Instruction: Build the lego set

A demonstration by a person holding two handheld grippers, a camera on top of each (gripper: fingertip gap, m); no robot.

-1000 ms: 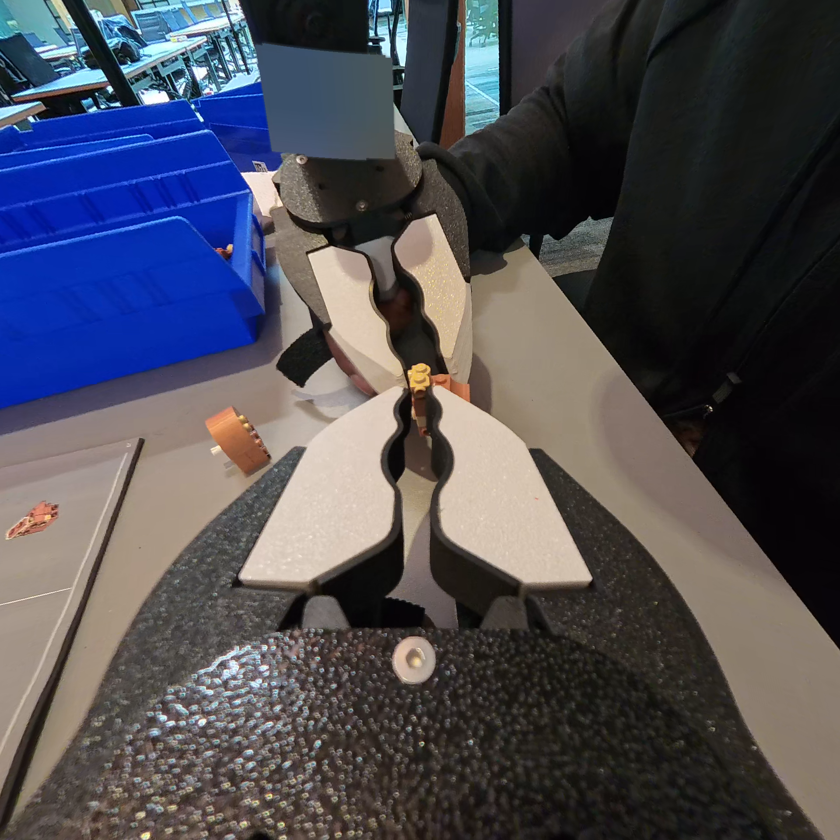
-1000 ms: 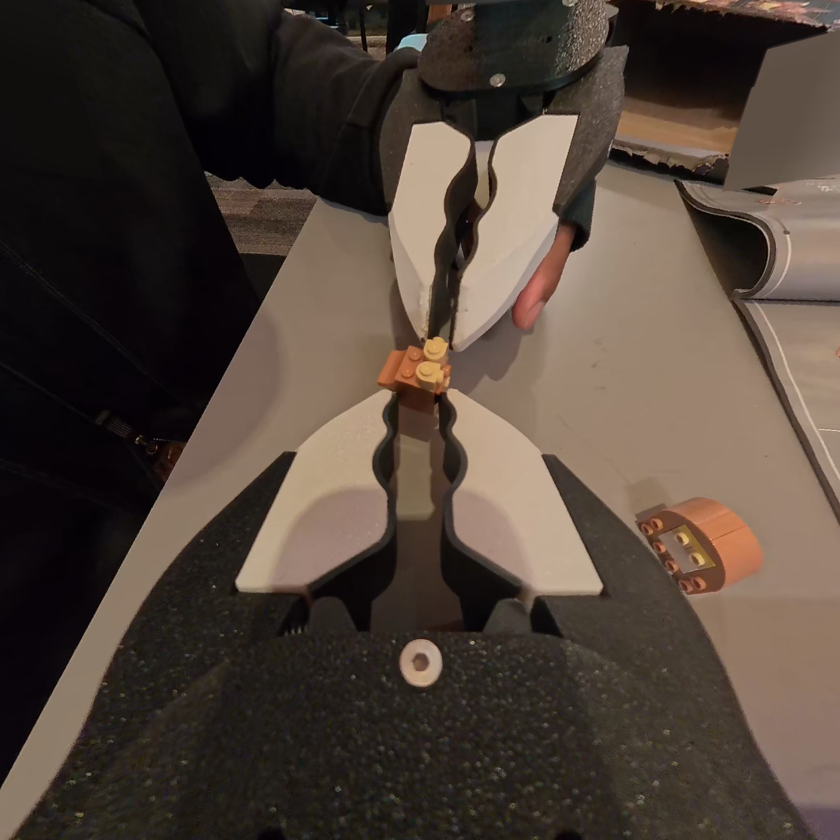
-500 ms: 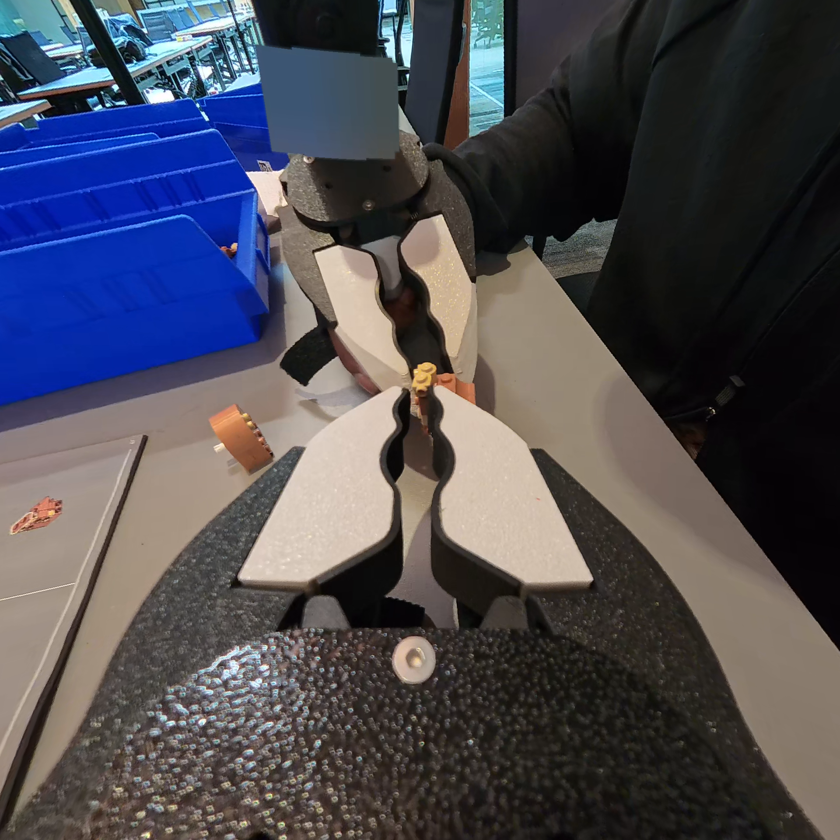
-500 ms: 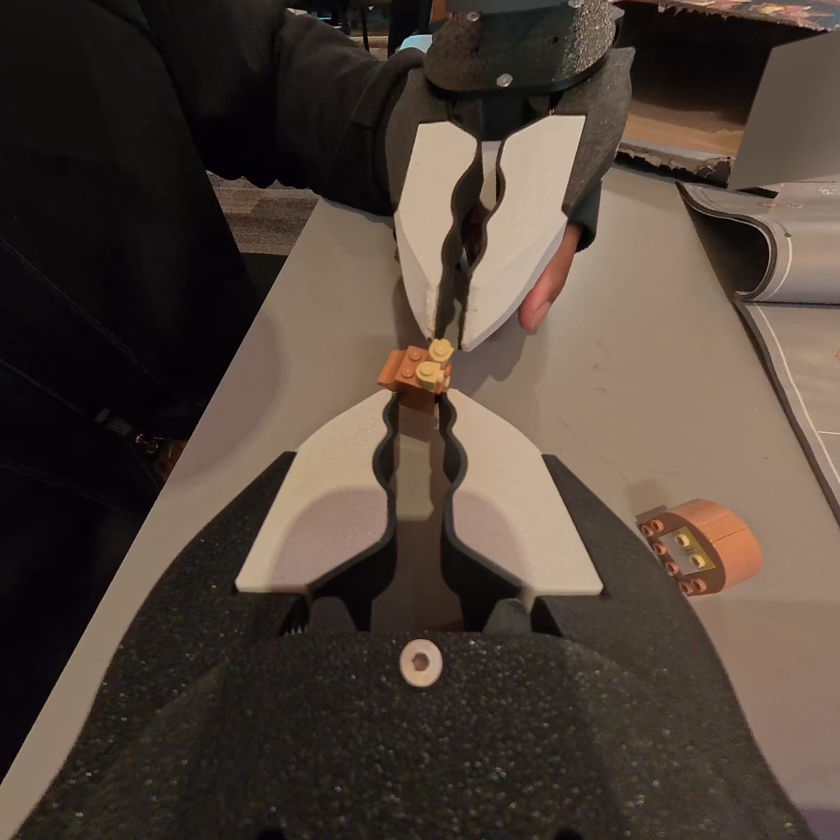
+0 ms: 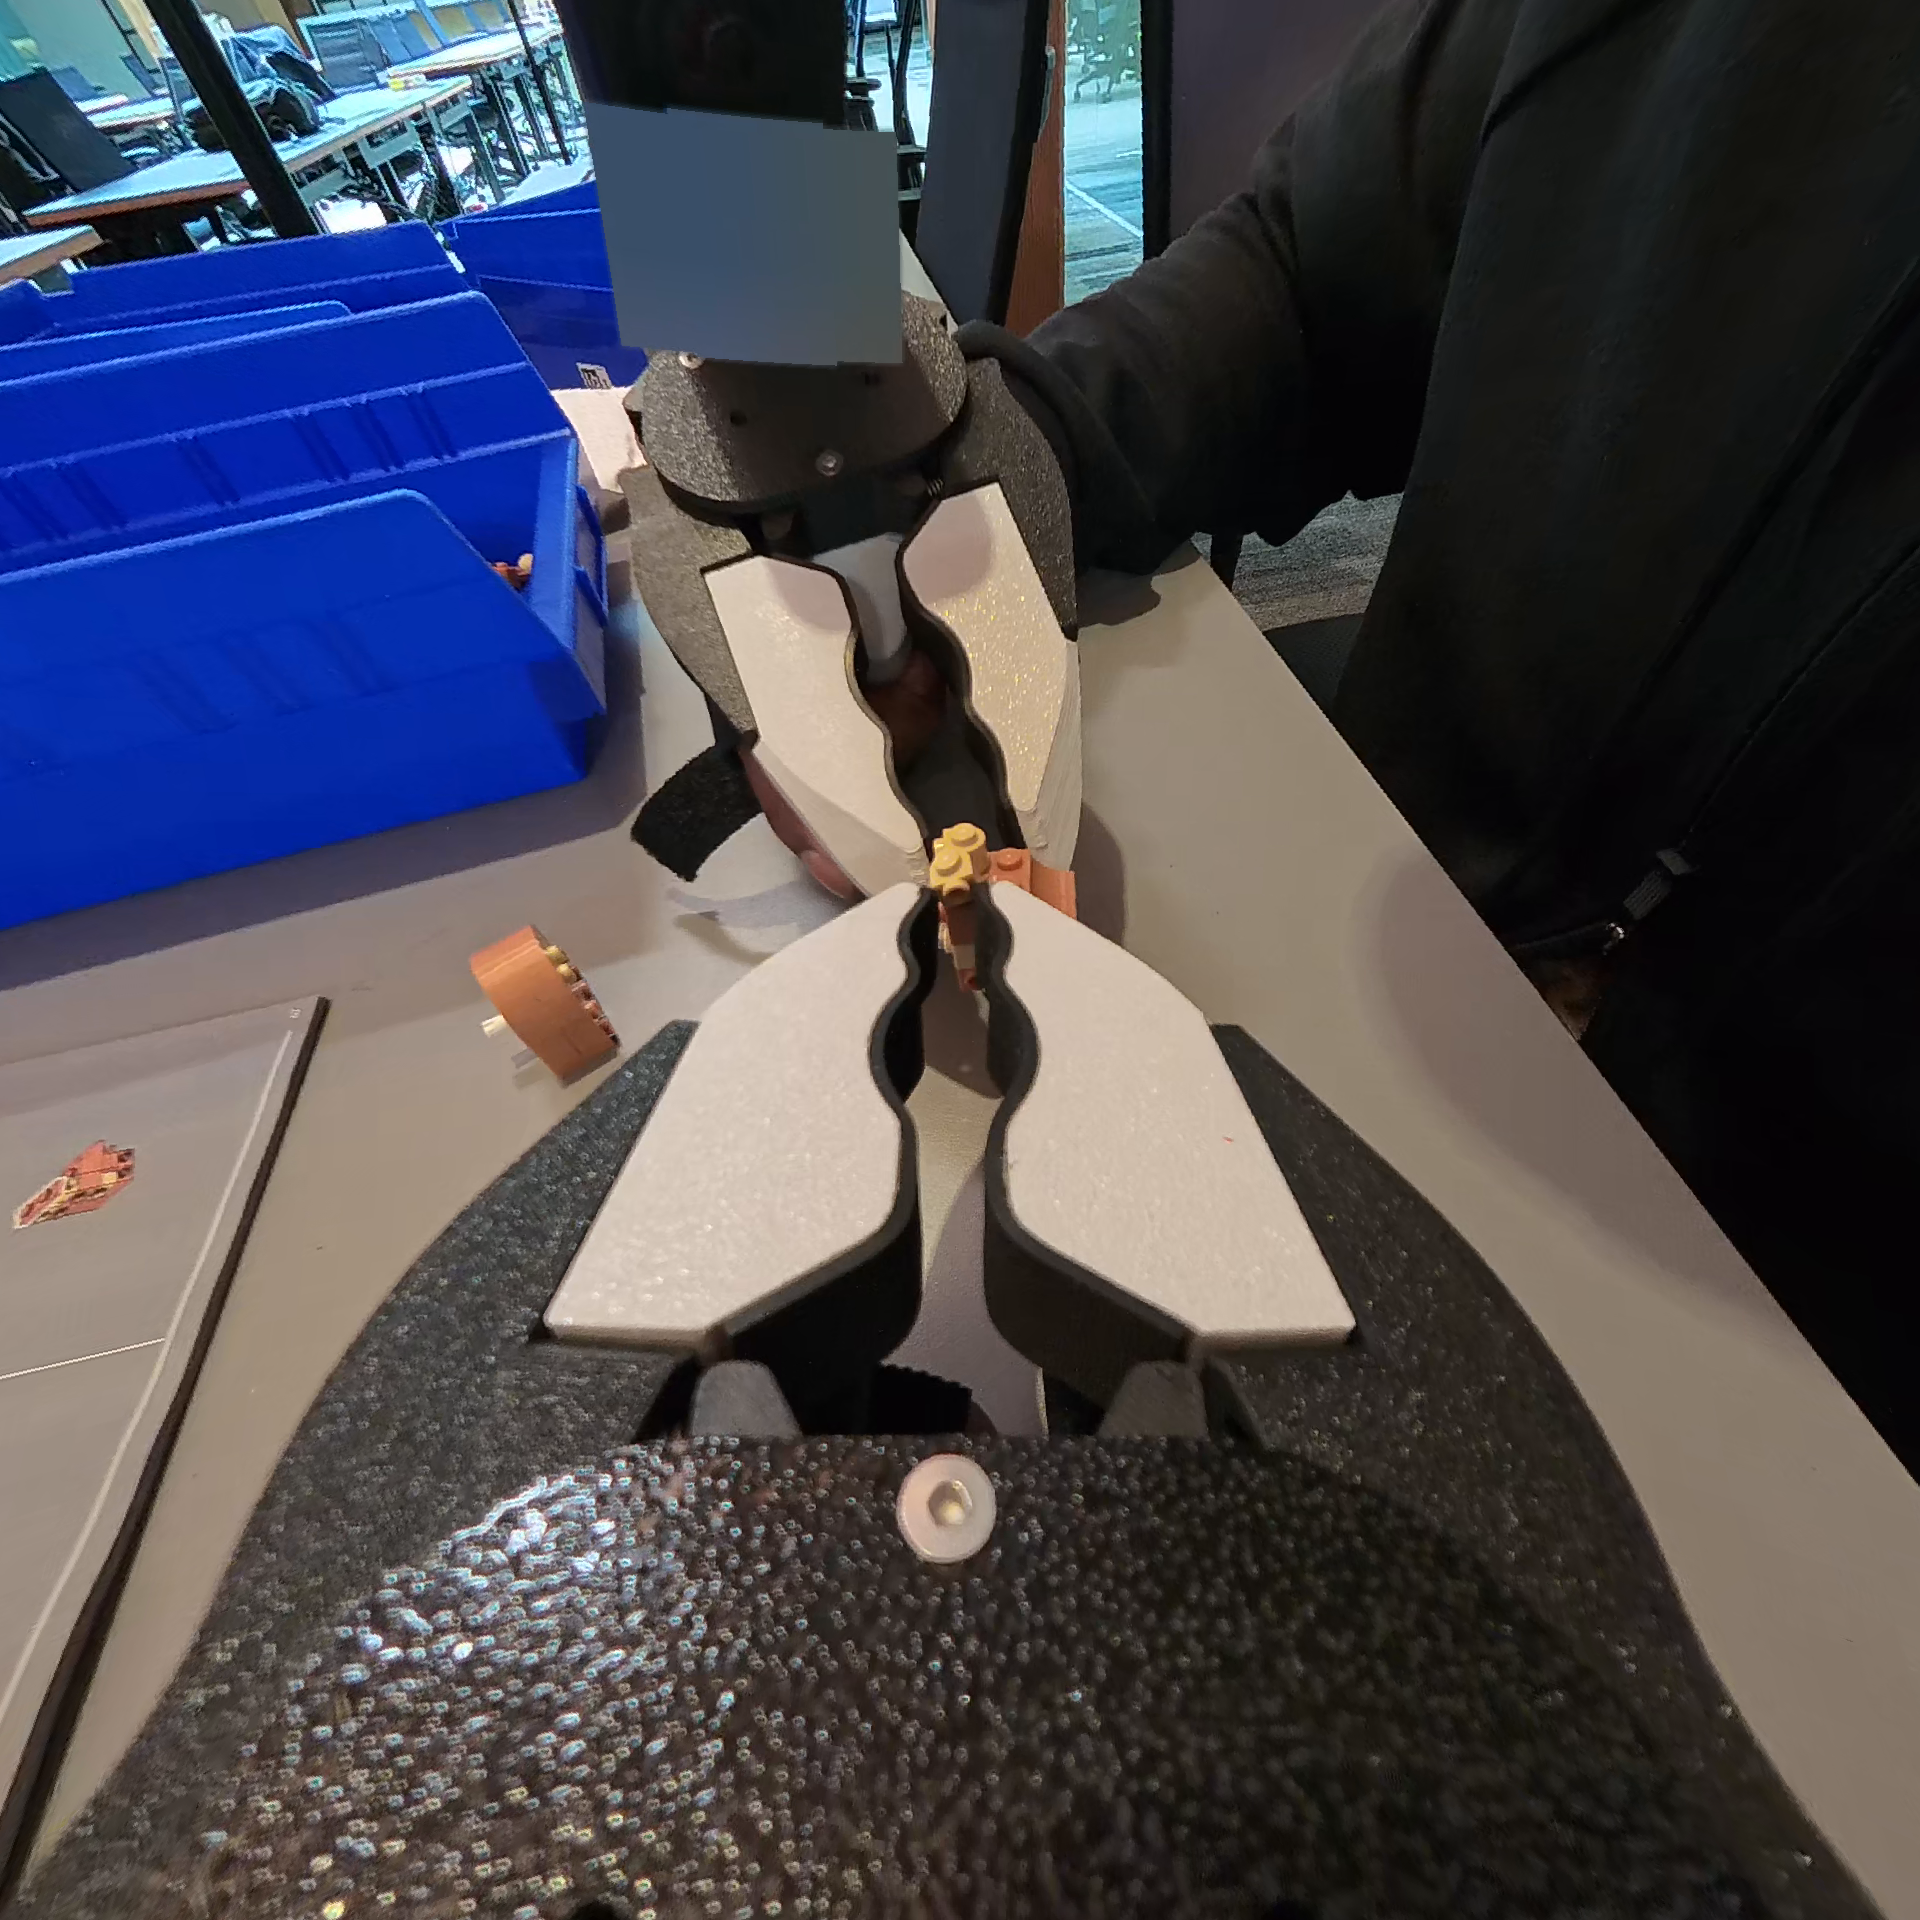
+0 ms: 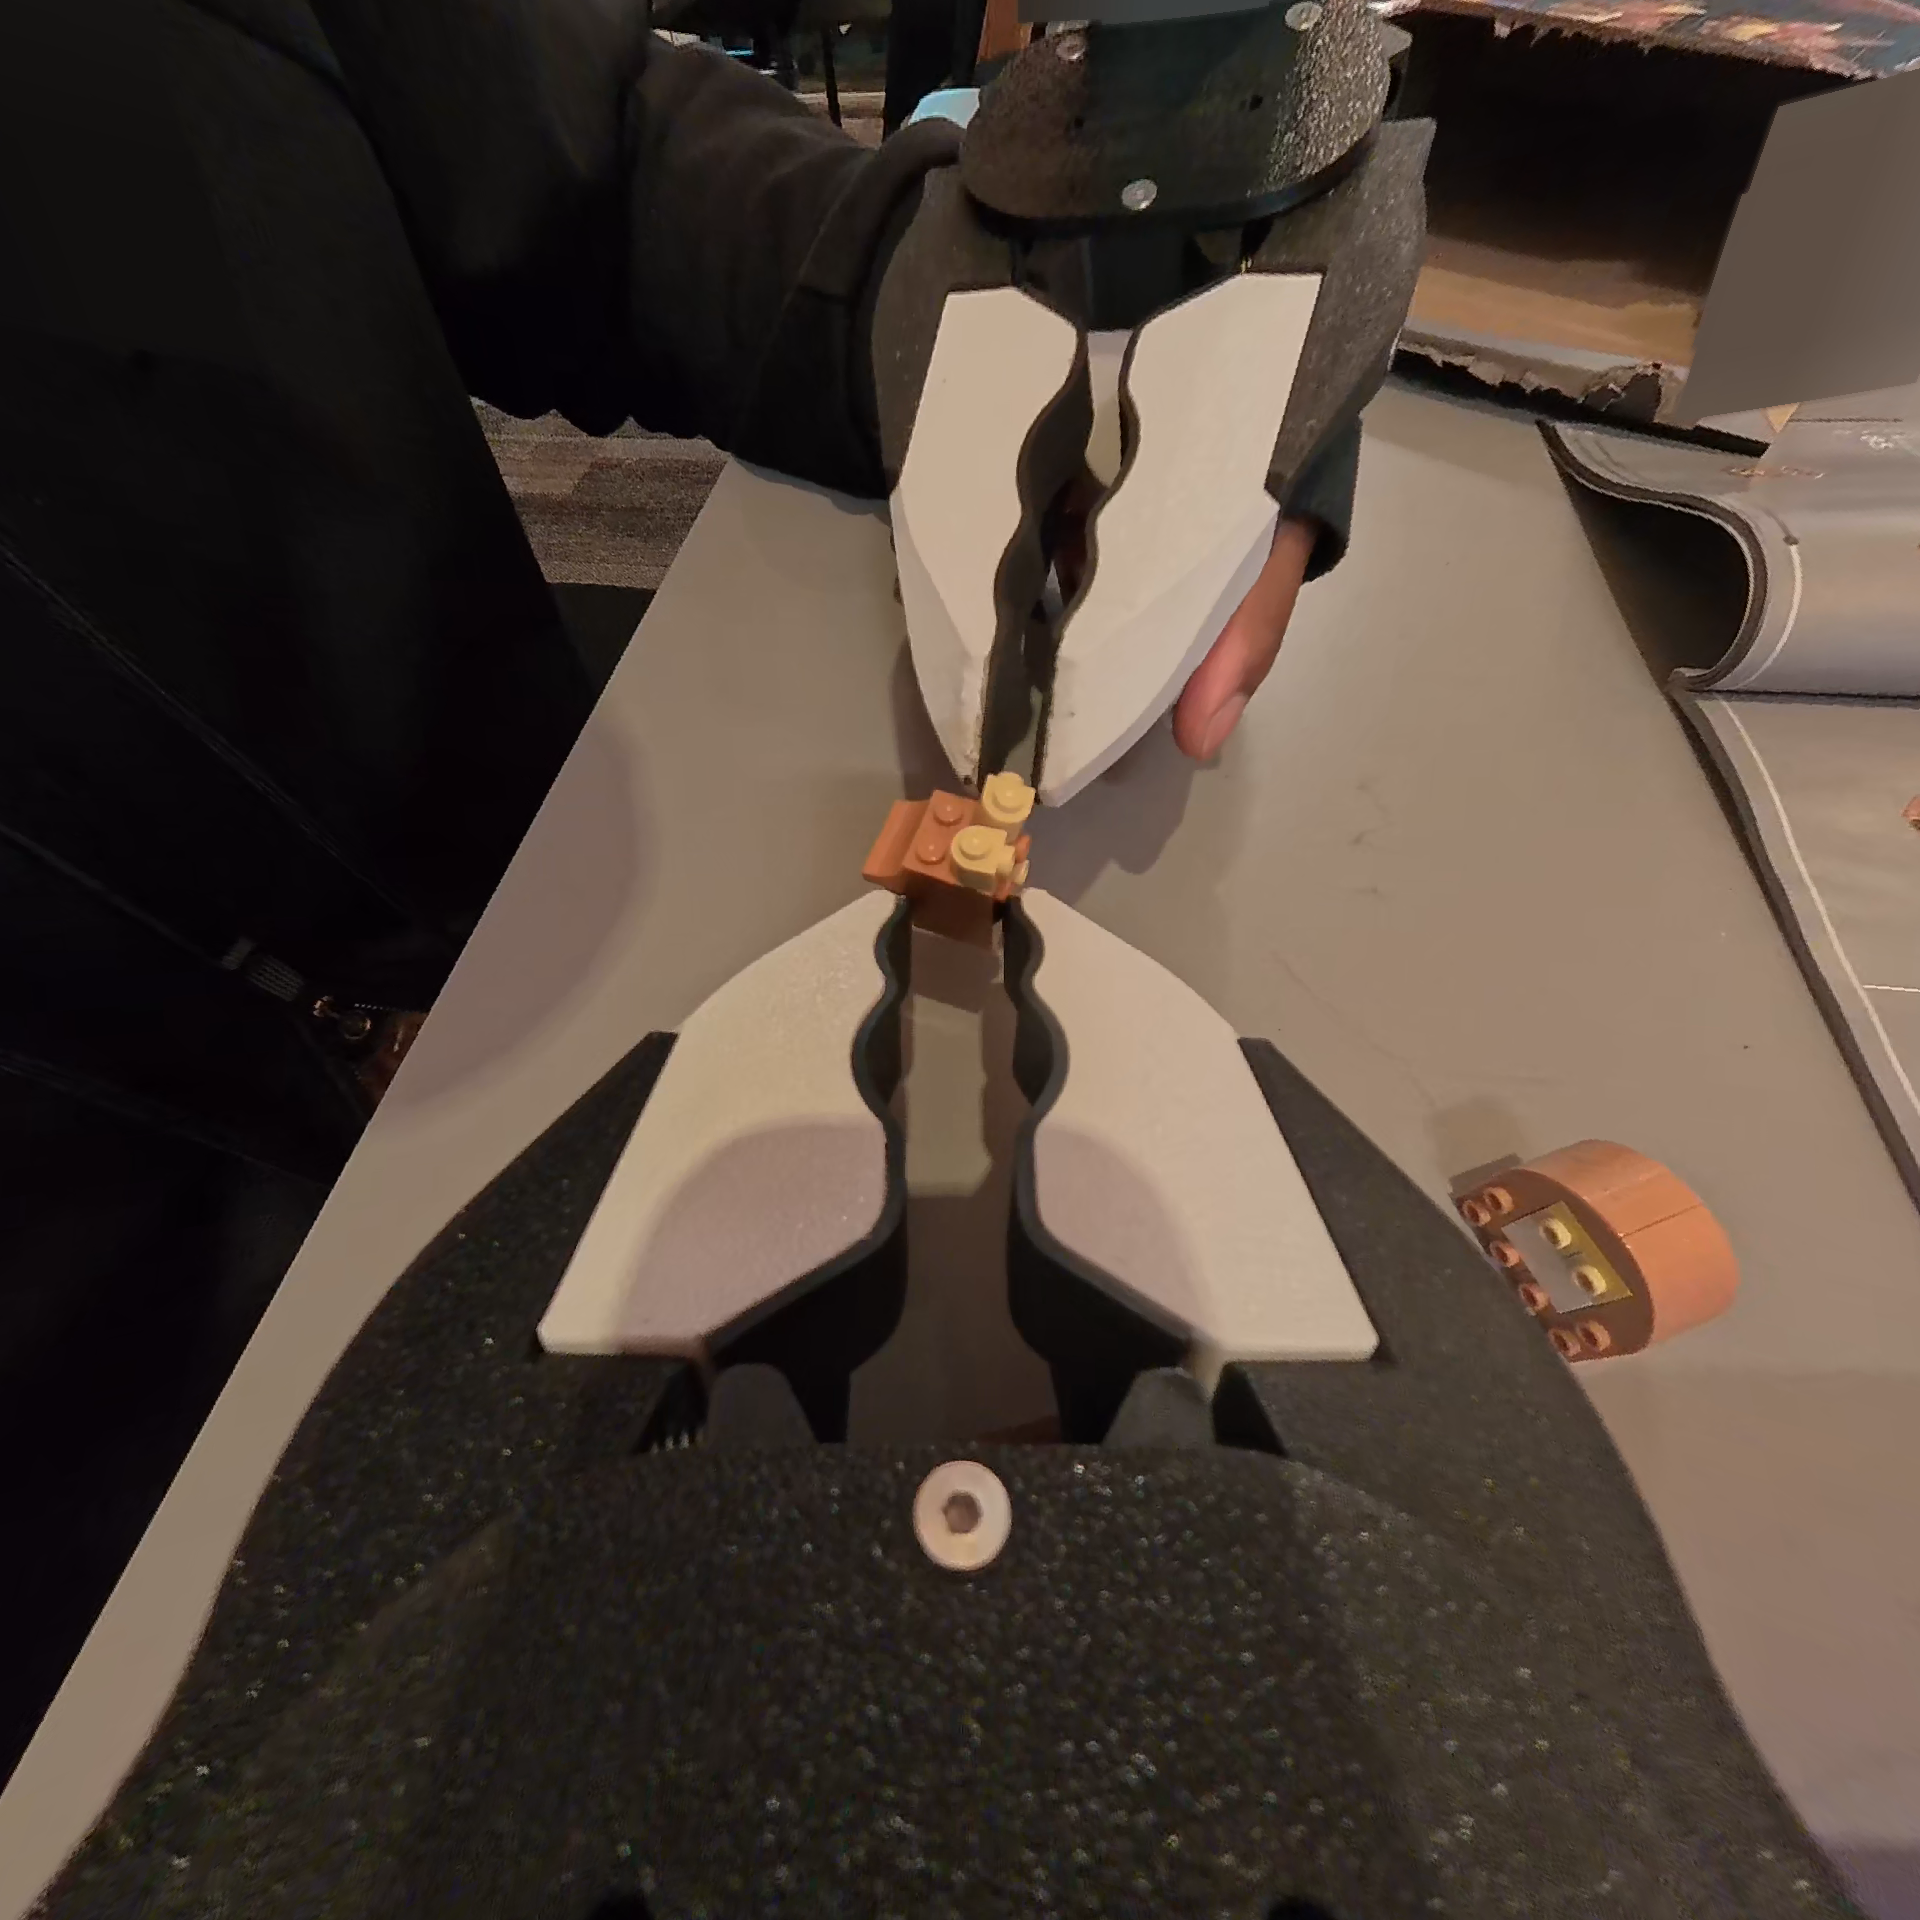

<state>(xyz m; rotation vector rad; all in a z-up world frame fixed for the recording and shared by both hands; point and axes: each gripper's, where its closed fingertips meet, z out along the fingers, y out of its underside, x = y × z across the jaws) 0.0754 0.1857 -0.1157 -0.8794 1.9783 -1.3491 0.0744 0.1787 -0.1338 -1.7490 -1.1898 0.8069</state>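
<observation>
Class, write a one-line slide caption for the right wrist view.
Right gripper clamps a brown brick assembly topped with tan studs.

Blue bins [image 5: 281, 623] are walling off the far left, and a round brown brick piece [image 5: 540, 1003] is lying beside them. Bare grey table [image 6: 1403, 883] is lying open around it, up to a mat [image 5: 125, 1195].

Left tool [image 5: 958, 902] touching tan-and-brown brick assembly [image 5: 961, 868], blue bins [image 5: 281, 644]
</observation>
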